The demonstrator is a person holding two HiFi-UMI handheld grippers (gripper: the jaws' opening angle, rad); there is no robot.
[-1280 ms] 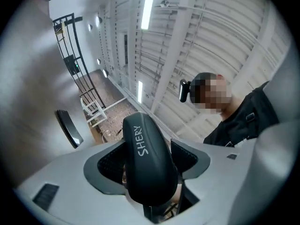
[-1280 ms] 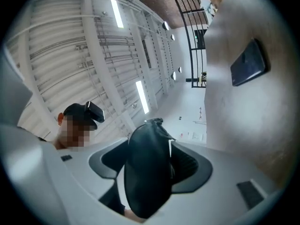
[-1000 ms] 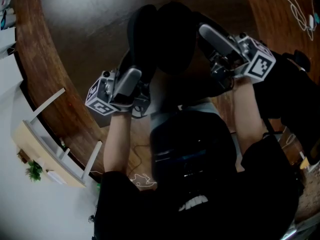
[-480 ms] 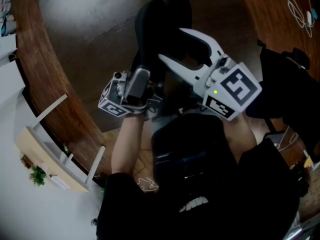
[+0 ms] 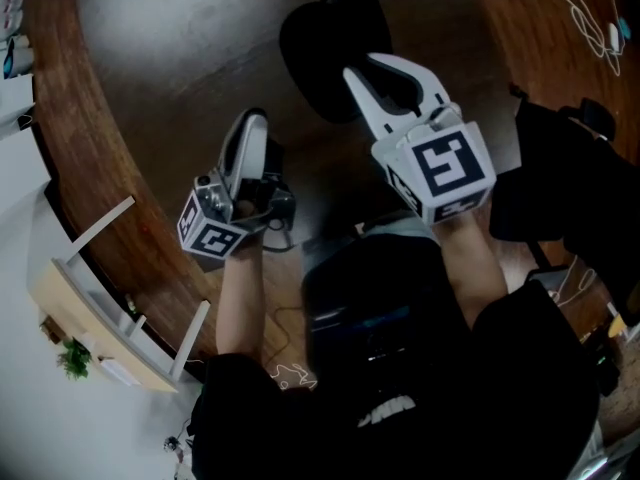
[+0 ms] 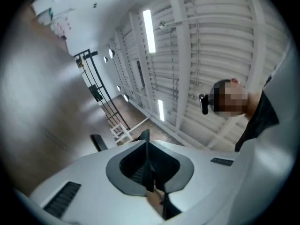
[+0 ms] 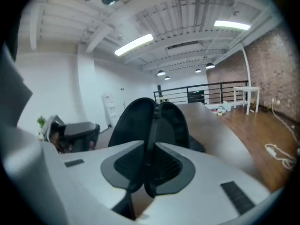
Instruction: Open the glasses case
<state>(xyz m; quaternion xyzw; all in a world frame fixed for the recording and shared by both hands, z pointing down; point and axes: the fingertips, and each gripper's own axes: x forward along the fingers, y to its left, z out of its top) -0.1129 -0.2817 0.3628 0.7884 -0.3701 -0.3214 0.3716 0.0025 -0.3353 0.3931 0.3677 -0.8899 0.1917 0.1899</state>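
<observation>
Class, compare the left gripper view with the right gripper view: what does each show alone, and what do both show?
Left only: left gripper, jaws together on nothing, and a person. Right only: right gripper, whose jaws have just been closing, clamped on the black glasses case; a brick wall. Both: a white ceiling with strip lights.

The glasses case [image 5: 325, 43] is at twelve o'clock, ahead of the person's chest [image 5: 390, 368] at six. A small table [image 5: 90, 313] stands at eight o'clock, with a plant [image 5: 72, 360] just beside it. A bag [image 5: 570, 198] lies at three o'clock, and cables [image 5: 612, 38] lie at one.
</observation>
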